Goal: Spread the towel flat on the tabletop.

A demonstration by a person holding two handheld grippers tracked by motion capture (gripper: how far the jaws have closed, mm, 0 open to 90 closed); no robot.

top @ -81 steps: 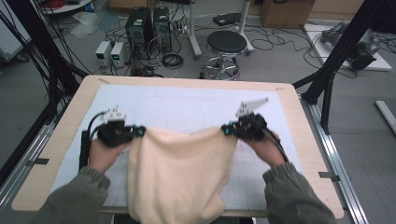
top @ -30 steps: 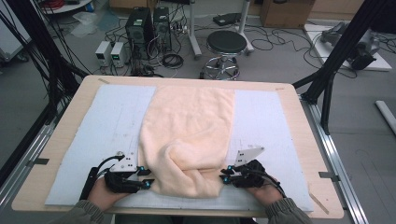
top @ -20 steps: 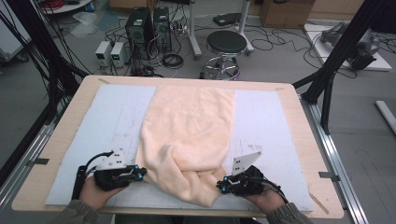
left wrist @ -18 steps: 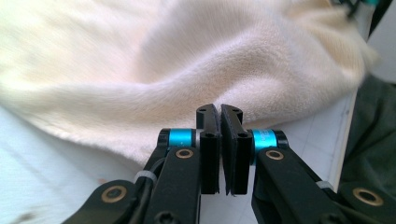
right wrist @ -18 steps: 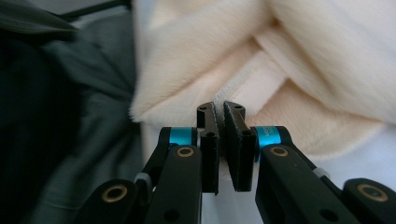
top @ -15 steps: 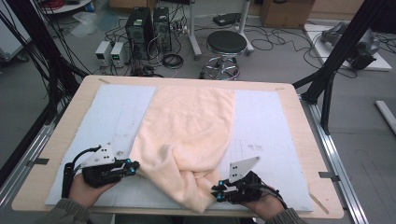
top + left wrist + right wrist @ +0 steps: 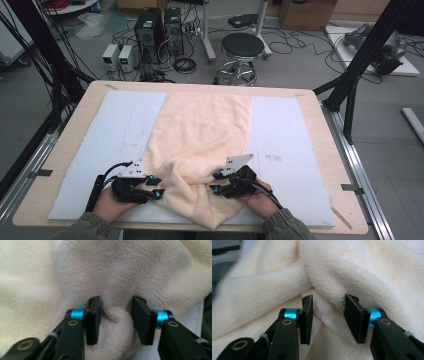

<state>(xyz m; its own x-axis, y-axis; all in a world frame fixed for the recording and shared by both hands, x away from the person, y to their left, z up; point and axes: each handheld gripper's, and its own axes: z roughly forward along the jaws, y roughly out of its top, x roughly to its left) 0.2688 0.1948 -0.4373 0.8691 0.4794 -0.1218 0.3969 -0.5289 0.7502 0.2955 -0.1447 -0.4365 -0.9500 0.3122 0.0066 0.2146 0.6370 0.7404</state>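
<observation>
A cream towel [image 7: 200, 130] lies lengthwise down the middle of a pale blue mat [image 7: 285, 140], its near end bunched into folds. My left gripper [image 7: 155, 186] is at the left side of that bunched end, my right gripper [image 7: 215, 182] at its right side. Both have just been opening. In the left gripper view the gripper [image 7: 115, 307] stands open with a soft crease of towel [image 7: 125, 270] between the pads. In the right gripper view the gripper [image 7: 327, 305] is open too, with a hemmed edge of towel [image 7: 362, 270] between its pads.
The mat covers most of a wooden table [image 7: 325, 150] with bare wood along its rim. Beyond the far edge stand a black stool [image 7: 242, 47] and computer boxes [image 7: 155, 30] on the floor. Black frame posts [image 7: 350, 95] rise at the right.
The left gripper has come back right to the towel's bunched end. The right gripper has moved forward and left onto it. Both pairs of jaws stand wider than before.
</observation>
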